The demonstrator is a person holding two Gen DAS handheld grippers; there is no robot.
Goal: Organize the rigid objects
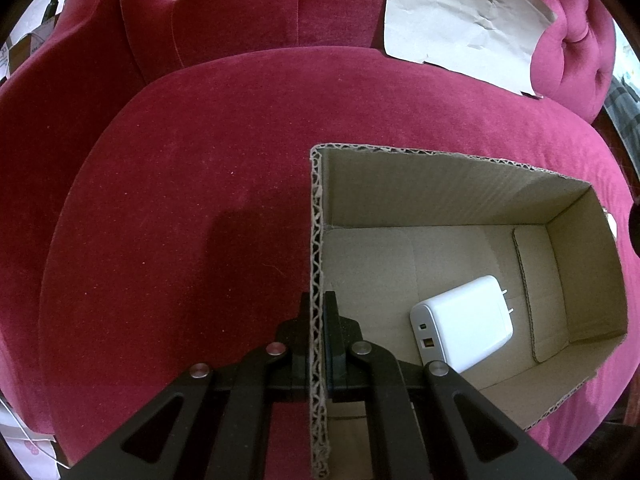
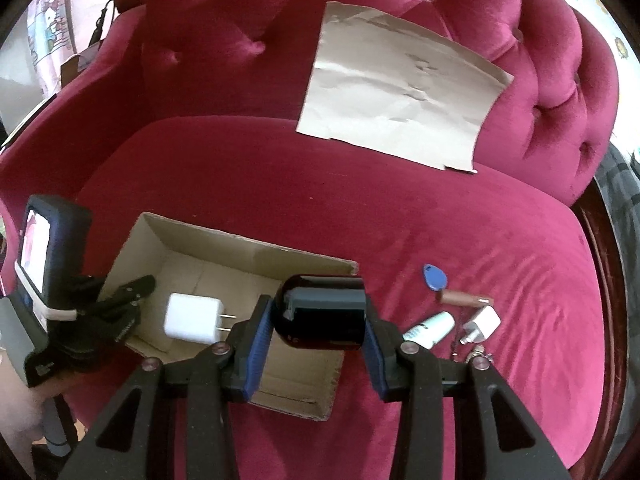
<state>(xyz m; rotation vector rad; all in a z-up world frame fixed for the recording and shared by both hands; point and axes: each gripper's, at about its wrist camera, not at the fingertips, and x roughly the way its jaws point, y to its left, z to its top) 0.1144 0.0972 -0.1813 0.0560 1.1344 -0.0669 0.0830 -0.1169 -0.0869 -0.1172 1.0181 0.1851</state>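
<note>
Now: jar held over the near-right corner of the box

Shown from both wrist views is one moment of sorting on a red sofa point(image 2: 280, 184). The right gripper point(image 2: 318, 320) is seen part-open, its blue pads point(image 2: 260, 340) pressed on the two ends of a dark jar point(image 2: 320, 312), so that the jar's long axis lies crosswise, from finger to finger. The jar is carried clear of the seat and is placed, in the right wrist view, over the near-right corner of the box point(image 2: 188, 232), straddling its right wall; whether it is wholly above the opening cannot be told. The open floor of the box lies to the left of the jar and beyond it, toward the charger point(image 2: 194, 318) already resting inside. The release is judged to depend on a shift leftward, so that both ends of the jar clear the right wall.

The left gripper point(image 1: 319, 308) is shown fully closed on the box's left wall point(image 1: 318, 240), one finger outside and one inside, steadying the box. It is therefore judged unavailable; the right hand alone is placed to deliver.

Still lying on the seat to the right of the box are a blue tag point(image 2: 434, 278), a brown stick point(image 2: 464, 299), a white tube point(image 2: 430, 328) and a small plug point(image 2: 482, 322). A paper sheet point(image 2: 400, 88) leans on the backrest.
</note>
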